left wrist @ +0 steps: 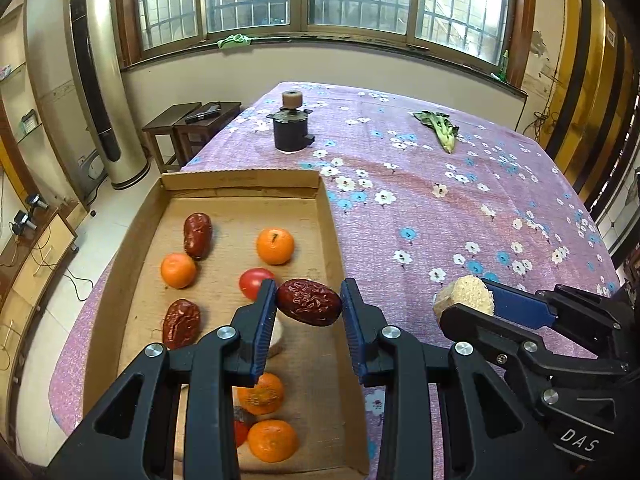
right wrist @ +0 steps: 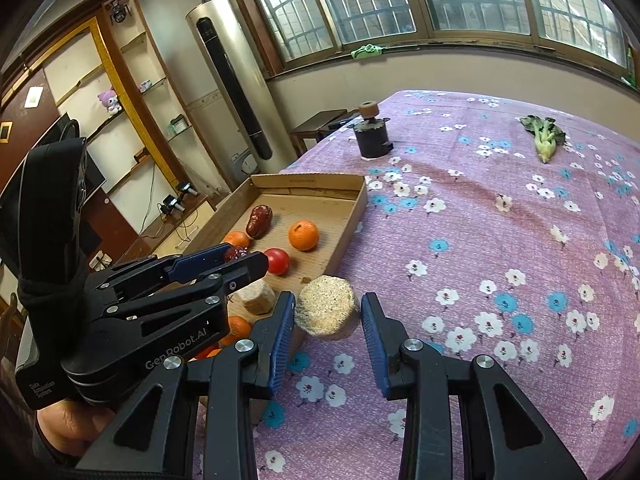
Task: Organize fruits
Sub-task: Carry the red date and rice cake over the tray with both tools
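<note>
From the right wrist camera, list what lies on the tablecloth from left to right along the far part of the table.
Cardboard tray → dark cylinder with a tan cap → leafy green vegetable.

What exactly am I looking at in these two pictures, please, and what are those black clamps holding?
They are hand-held grippers, one in each of a person's hands, each with a camera looking along its two fingers. In the left camera's picture, the left gripper is shut on a wrinkled red date above a cardboard tray holding oranges, dates and a tomato. In the right camera's picture, the right gripper is shut on a pale round grain cake over the flowered tablecloth. Farther back stand a dark cylindrical device and a leafy green vegetable.
</note>
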